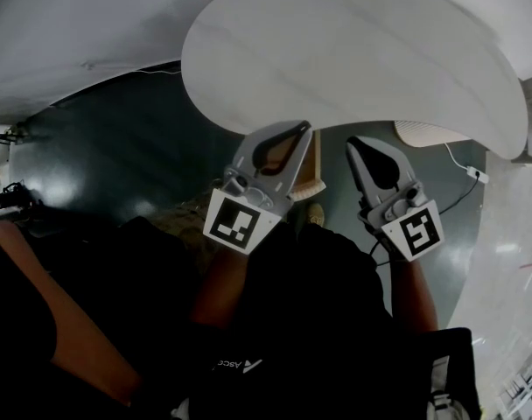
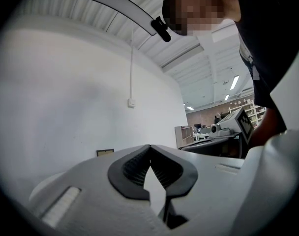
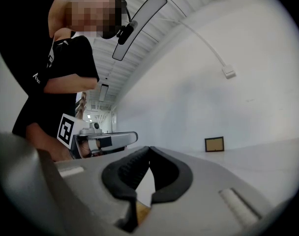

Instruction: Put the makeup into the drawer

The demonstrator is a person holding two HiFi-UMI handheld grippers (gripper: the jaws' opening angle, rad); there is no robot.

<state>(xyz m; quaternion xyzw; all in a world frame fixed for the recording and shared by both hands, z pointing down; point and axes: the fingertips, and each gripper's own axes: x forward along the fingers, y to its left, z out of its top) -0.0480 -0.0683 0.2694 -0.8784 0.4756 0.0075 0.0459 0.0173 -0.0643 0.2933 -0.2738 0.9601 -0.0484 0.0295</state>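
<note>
Grey left gripper (image 1: pixel 294 131): tips pressed together, nothing between them.
Grey right gripper (image 1: pixel 359 143): at 3 o'clock of the left one, tips likewise together, nothing held.
Place of makeup and drawer: cannot be told from any view.
White round table (image 1: pixel 353 51): at 12 o'clock of both grippers.
Dark floor (image 1: pixel 117 147): at 9 o'clock, running under the table.

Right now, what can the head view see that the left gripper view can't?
Only the head view: the round white table, the dark floor, a white cable. Only the left gripper view: a white wall with a small frame low on it, ceiling lights, far shelves. Both: the left gripper and the right gripper, each shut, holding nothing.
</note>
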